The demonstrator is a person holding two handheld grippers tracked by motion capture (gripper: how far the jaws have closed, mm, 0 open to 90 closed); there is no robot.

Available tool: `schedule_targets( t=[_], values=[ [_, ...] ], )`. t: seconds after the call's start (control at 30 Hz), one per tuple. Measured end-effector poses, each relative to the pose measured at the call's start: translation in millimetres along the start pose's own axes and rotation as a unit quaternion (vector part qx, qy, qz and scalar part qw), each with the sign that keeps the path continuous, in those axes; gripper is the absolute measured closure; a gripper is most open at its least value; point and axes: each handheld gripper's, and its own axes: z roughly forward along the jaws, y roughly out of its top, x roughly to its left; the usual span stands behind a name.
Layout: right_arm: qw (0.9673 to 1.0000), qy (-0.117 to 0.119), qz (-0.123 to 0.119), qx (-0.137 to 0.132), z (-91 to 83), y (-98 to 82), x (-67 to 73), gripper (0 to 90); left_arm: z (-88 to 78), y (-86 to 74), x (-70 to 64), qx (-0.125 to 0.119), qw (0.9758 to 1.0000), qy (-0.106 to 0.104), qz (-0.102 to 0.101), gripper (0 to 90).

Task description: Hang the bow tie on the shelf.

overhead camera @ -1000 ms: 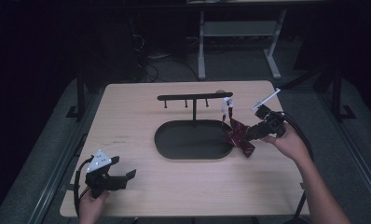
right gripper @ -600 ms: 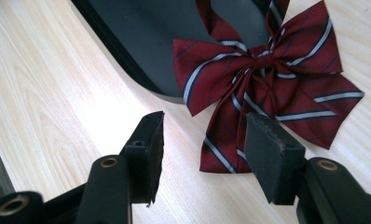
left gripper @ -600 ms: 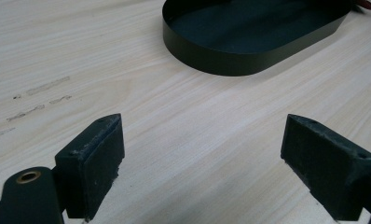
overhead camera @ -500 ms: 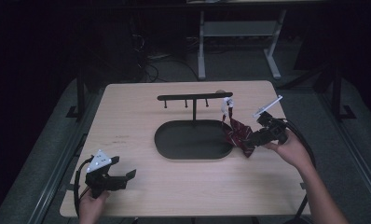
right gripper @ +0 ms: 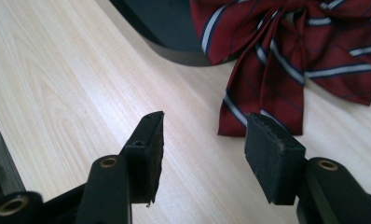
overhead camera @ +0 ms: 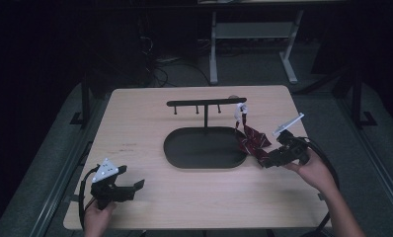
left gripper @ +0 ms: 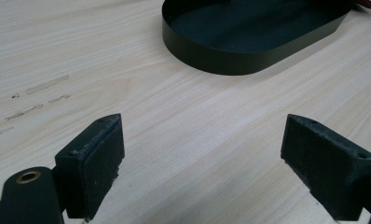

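Note:
A dark red bow tie [overhead camera: 251, 143] with white stripes hangs by a white strap [overhead camera: 242, 111] from the right end of a black T-shaped stand [overhead camera: 206, 103]. Its tails drape over the right rim of the black oval tray [overhead camera: 184, 150] onto the table. My right gripper [overhead camera: 267, 160] is low over the table just right of the bow, open. In the right gripper view the bow's lowest tail [right gripper: 267, 107] lies just ahead of the gripper [right gripper: 204, 144], with bare wood between the jaws. My left gripper [overhead camera: 134, 188] rests open at the front left, pointing toward the tray [left gripper: 249, 60].
The wooden table [overhead camera: 150, 123] has bare room left of the tray and along its front. Its right edge runs close behind my right hand [overhead camera: 315, 173]. A desk frame [overhead camera: 254, 44] and cables stand on the dark floor beyond the far edge.
My right gripper has sunk and drawn toward the near edge, to the bow's lower tail. The left gripper and the bow have stayed put.

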Motion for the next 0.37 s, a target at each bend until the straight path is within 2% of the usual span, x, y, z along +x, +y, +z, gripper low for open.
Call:
schedule_targets(
  t=[0.17, 0.2, 0.37],
  values=[
    [1.0000, 0.006, 0.005, -0.005, 3.7, -11.9, 2.8, 46.9, 0.3, -0.3, 0.0, 0.000, 1.0000, 0.000, -0.001, 13.1],
    [0.9999, 0.008, 0.006, -0.007, 5.4, -15.1, 4.2, 46.4, -0.5, 0.0, 0.8, 0.004, 1.0000, 0.000, 0.005, 13.1],
    [0.9996, 0.021, 0.003, -0.020, 11.5, -27.8, 12.4, 44.1, 0.9, 0.0, 0.7, 0.000, 1.0000, -0.001, 0.002, 13.1]
  ],
)
